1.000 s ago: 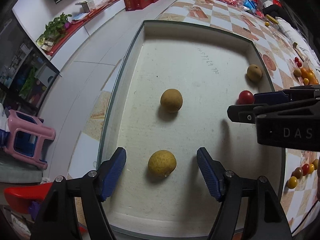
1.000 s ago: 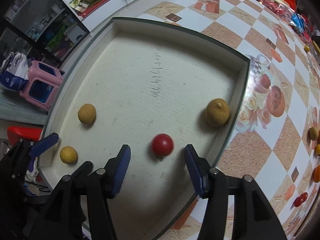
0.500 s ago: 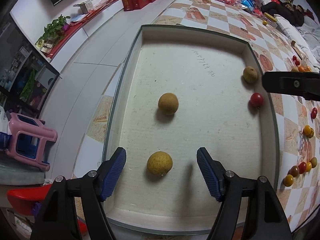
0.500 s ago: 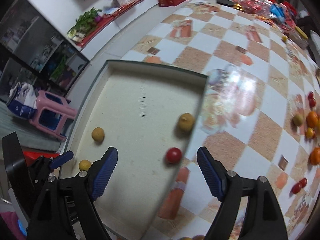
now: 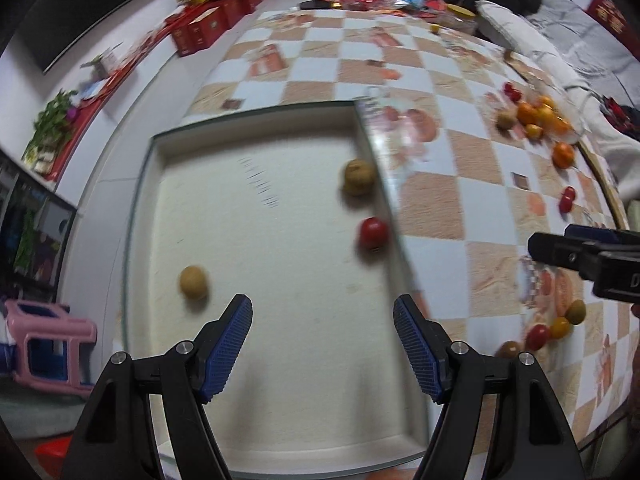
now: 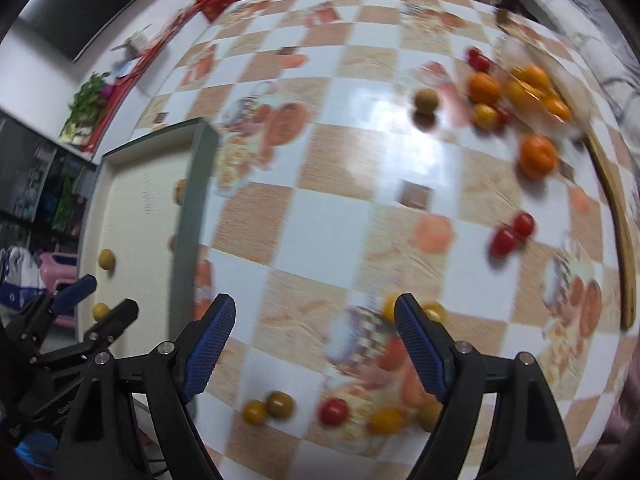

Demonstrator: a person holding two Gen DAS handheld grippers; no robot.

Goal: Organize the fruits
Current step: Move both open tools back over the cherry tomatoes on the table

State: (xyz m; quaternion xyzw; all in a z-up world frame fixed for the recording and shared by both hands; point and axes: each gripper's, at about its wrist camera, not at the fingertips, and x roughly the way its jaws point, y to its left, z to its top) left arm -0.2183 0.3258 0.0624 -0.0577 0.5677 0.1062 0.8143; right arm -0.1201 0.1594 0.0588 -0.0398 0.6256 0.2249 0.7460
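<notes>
Checkered orange-and-white cloth covers the surface (image 6: 332, 240), which fills most of the right wrist view; a shallow cream-lined tray (image 5: 256, 420) occupies the lower centre of the left wrist view, its right wall running down the middle of that frame. Three fruits lie in the tray: a red cherry tomato (image 5: 373, 233) just beside the right wall, a tan round fruit (image 5: 359, 176) above it, also against that wall, and a second tan fruit (image 5: 193, 282) at lower left, well apart from the others. Loose fruits sit scattered on the surface: a red pair (image 6: 512, 234) at right centre, an orange mandarin (image 6: 538, 157) at upper right, and a blurred cluster (image 6: 332, 410) of small red and yellow fruits along the bottom of the right wrist view.

Left gripper (image 5: 322, 344) hangs above the tray floor, jaws spread wide and holding nothing. Right gripper (image 6: 314, 344) hangs above the surface near the lower cluster, jaws likewise spread and empty.

Handling, as judged: the small tomatoes are likely light, smooth-skinned and easily crushed or burst, and will roll if nudged; a gentle closure across the widest part, pads on opposite sides, should suit. The tan fruits look firmer and rougher, so less slippery.

Orientation: all the fruits are near-spherical, with no clear long axis; stem direction is too blurred to tell, so any approach angle seems equally usable.
</notes>
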